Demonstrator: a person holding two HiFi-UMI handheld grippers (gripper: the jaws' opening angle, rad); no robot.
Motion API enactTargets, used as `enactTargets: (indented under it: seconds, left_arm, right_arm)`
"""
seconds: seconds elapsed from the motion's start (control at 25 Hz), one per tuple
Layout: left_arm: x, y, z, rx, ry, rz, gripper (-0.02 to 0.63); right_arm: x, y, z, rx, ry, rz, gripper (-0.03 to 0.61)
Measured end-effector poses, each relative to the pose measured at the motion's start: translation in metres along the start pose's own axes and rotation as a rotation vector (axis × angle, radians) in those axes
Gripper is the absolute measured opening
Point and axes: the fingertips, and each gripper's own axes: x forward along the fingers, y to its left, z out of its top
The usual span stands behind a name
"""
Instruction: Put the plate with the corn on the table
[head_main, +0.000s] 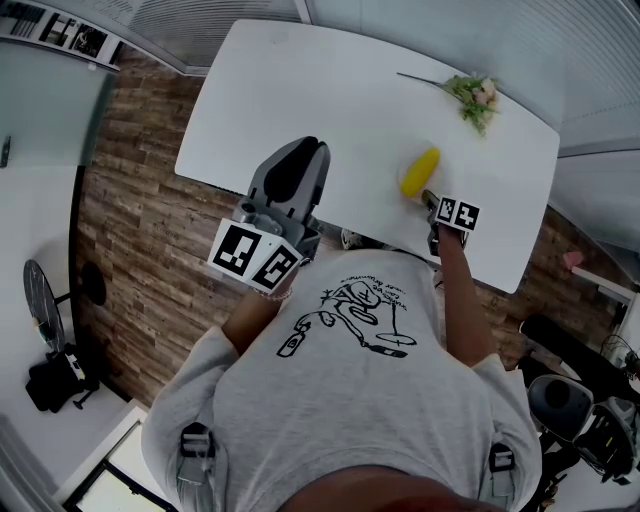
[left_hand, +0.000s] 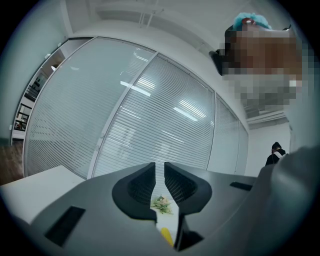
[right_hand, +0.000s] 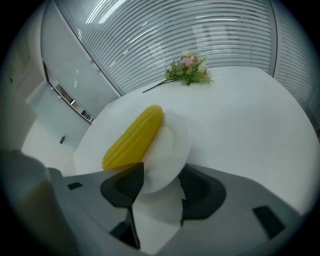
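A yellow corn cob lies on a white plate that rests flat on the white table, near its front right edge. In the right gripper view the corn lies across the plate's left half. My right gripper is open. The plate's near rim sits between its jaws, with a gap on the right side. In the head view that gripper sits just behind the corn. My left gripper hovers over the table's front edge, jaws drawn to a thin slit with nothing in it.
A sprig of flowers lies at the table's far right, beyond the plate. Wood flooring surrounds the table. A black chair base stands at the right and dark equipment at the left. Blinds and glass walls stand behind.
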Motion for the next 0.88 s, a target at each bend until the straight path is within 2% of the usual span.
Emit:
enactTargets:
  seconds: [0.88]
  left_arm:
    - [-0.0002,0.0003,-0.0003,0.006,0.007,0.003,0.066]
  right_arm:
    - [0.0007,-0.0018,-0.0016,-0.109,0.021,-0.076,0.282]
